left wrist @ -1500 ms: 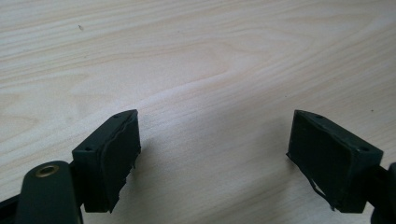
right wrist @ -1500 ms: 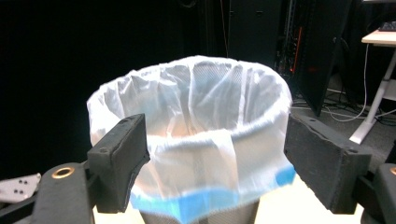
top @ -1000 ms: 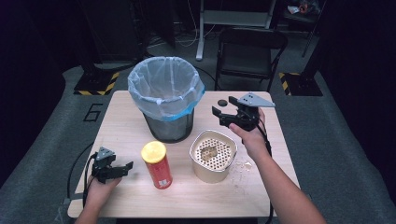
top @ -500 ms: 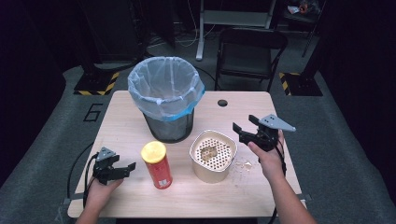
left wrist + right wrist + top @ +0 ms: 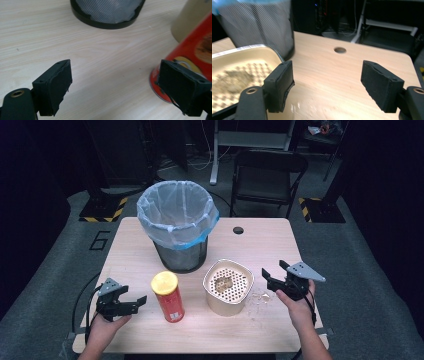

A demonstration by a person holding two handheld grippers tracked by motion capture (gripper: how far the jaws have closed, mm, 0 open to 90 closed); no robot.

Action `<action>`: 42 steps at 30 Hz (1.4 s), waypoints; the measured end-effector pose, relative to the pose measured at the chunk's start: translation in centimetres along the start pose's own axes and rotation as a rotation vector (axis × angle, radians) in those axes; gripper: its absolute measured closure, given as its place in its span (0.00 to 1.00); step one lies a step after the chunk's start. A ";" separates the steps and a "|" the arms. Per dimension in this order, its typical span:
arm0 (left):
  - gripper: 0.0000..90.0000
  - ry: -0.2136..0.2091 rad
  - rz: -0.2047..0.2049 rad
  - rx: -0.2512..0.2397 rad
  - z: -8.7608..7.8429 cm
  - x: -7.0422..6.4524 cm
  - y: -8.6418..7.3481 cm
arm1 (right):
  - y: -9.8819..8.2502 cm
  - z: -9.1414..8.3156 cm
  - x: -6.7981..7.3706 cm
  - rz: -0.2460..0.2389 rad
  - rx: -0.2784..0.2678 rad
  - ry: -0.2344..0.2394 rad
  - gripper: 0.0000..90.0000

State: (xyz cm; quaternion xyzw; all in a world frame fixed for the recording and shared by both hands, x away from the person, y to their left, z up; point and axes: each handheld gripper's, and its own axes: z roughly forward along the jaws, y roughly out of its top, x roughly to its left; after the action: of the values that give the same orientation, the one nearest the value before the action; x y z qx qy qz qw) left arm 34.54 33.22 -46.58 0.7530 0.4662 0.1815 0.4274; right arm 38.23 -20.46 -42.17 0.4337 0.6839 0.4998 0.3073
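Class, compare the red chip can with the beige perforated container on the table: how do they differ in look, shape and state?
The red chip can is tall, narrow and round; the beige container is shorter, wider and squarish with rounded corners. The can is closed by a yellow lid; the container is topped by a perforated insert with some brownish bits on it. The can stands left of the container. Both stand upright on the table, in front of the trash bin.

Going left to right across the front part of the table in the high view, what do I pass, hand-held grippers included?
Left hand-held gripper → red chip can → beige perforated container → clear wrapper scrap → right hand-held gripper.
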 end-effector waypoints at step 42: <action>0.16 -0.253 0.141 0.002 3.2 -7.0 1.1 | -5.6 1.4 -2.5 0.024 0.132 -0.079 0.29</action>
State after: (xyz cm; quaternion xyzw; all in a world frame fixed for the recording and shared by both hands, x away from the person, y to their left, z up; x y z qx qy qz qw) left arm 33.80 25.46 -46.66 0.8012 0.3547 0.1143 0.4682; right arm 38.95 -22.82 -47.97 0.4805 0.6976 0.4397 0.2986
